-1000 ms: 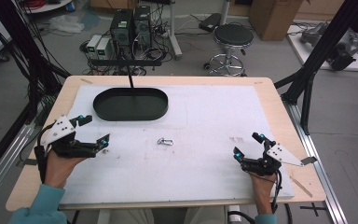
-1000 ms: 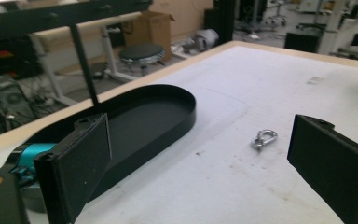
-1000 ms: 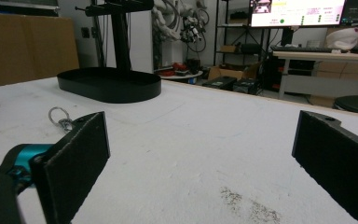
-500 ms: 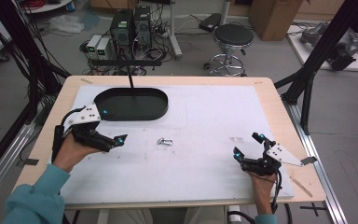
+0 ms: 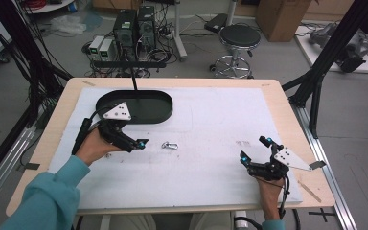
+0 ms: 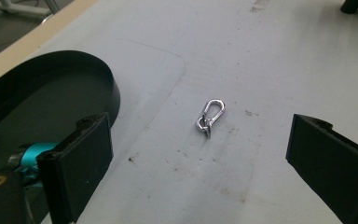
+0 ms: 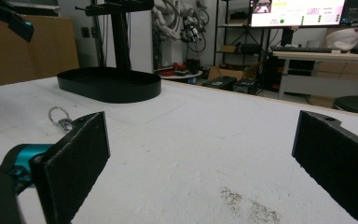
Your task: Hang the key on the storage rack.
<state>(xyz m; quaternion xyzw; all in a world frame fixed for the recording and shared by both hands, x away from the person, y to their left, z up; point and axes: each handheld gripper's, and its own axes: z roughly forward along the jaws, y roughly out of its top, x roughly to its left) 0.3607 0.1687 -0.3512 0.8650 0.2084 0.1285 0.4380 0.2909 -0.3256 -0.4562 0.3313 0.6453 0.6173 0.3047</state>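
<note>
jaws wide, carabiner [image 6: 210, 118] partly glare-blurred

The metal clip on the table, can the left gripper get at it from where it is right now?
Probably yes. The left gripper is open, and the metal clip lies bare on the white mat ahead of its jaws. The black tray sits off to the side.

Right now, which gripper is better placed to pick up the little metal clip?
Left. The left gripper is open just beside the metal clip, which lies between its jaws in its own view. The right gripper rests far off.
</note>
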